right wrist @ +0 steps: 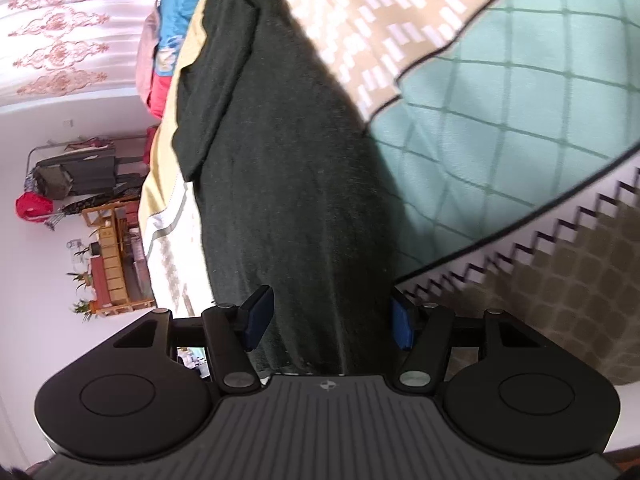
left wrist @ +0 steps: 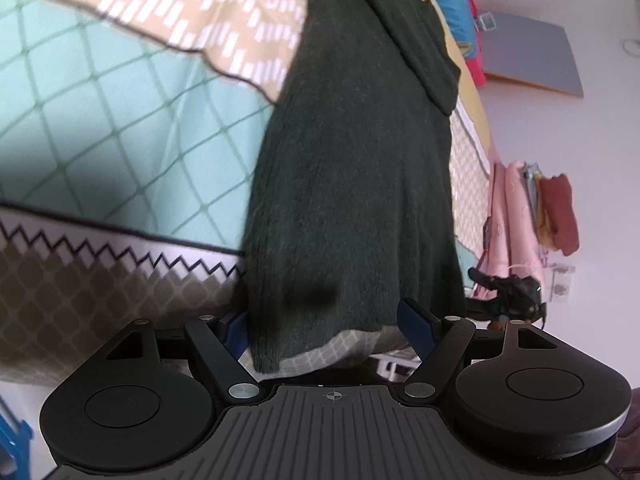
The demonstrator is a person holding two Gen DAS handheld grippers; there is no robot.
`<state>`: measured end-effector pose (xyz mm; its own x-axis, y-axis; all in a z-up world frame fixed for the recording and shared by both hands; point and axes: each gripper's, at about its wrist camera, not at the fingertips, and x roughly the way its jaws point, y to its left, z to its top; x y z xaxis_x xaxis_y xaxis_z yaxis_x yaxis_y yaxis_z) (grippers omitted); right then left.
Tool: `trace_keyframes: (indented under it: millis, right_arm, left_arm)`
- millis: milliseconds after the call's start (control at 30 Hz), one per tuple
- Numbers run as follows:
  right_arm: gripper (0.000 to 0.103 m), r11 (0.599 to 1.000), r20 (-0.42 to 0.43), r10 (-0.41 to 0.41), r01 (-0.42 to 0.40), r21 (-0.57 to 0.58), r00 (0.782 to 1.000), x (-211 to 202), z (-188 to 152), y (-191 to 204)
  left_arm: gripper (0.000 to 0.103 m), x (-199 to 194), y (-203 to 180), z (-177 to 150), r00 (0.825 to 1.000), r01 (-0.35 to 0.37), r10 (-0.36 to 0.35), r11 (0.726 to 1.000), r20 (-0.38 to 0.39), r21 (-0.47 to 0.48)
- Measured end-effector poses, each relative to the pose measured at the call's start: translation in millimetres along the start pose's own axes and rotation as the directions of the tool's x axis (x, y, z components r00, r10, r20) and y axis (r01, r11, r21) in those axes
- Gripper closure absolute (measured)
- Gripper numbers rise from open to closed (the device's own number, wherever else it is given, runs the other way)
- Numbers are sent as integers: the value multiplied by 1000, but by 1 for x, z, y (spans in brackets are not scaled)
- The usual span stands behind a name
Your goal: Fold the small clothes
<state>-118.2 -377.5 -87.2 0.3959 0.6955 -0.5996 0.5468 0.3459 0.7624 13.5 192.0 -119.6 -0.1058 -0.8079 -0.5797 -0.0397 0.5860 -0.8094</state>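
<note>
A dark green knitted garment (left wrist: 352,168) lies stretched along the patterned bedspread (left wrist: 120,112), with one sleeve folded over near its far end. My left gripper (left wrist: 324,328) is open, its blue-padded fingers (left wrist: 416,324) on either side of the garment's near hem. In the right wrist view the same garment (right wrist: 288,184) runs away from the camera. My right gripper (right wrist: 328,320) is open too, its fingers (right wrist: 258,316) straddling the garment's near edge. Neither pair of pads is closed on the cloth.
The bedspread (right wrist: 500,128) has teal, beige and zigzag bands. Bright clothes are piled at the bed's far end (right wrist: 160,60). A rack of hanging clothes (left wrist: 548,216) and the other gripper (left wrist: 508,292) stand at the left view's right. Wooden furniture (right wrist: 112,256) stands by the wall.
</note>
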Motion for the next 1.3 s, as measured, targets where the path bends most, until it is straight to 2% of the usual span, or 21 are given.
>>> trace_keyframes:
  millis: [100,200,267,333,400,433,467,567,867,1100,1300]
  right_arm:
    - [37,1000,2,16,-16,19,1000,3,-1,-3]
    - [38,1000,4,15,-15,7,1000,9,-2,0]
    - [50,1000,13,15,-15,4,1000,12,-1,1]
    - [79,1000,7,-26,26,-3,1000,14,0,2]
    - [83,998,6,-59,59,-22,998,16,1,5]
    - [85,998,7,-58,58,-33,998,16,1,6]
    - [85,997,10,-55,56,-46,998,15,2,9]
    - [87,996,17,-12,14,-84,1000,12,9,22]
    - [88,977,91,128,-109,-185,988,9,67,81]
    - [88,966,136,176,-145,-212,975,22,127,118]
    - [88,968,180,186,-149,-202,966,38,188,135]
  left_arm:
    - [0,3,3,4,999,46,-45,998,29,-37]
    - [0,9,-7,10,998,45,-44,999,46,-19]
    - [0,12,-12,14,998,31,-31,999,49,-11]
    - [0,13,-13,17,999,9,-8,1000,42,-17]
    - [19,13,-12,20,999,-16,17,999,37,-31]
    - [22,12,-12,22,999,-26,27,999,39,-36]
    - [26,10,-13,23,998,-35,36,999,47,-39]
    - [30,2,-24,31,995,-36,38,999,88,-20]
    - [29,-20,-81,85,976,-47,26,994,218,95]
    - [29,-22,-118,153,957,-63,14,985,290,161]
    - [29,-14,-129,226,946,-96,39,982,321,163]
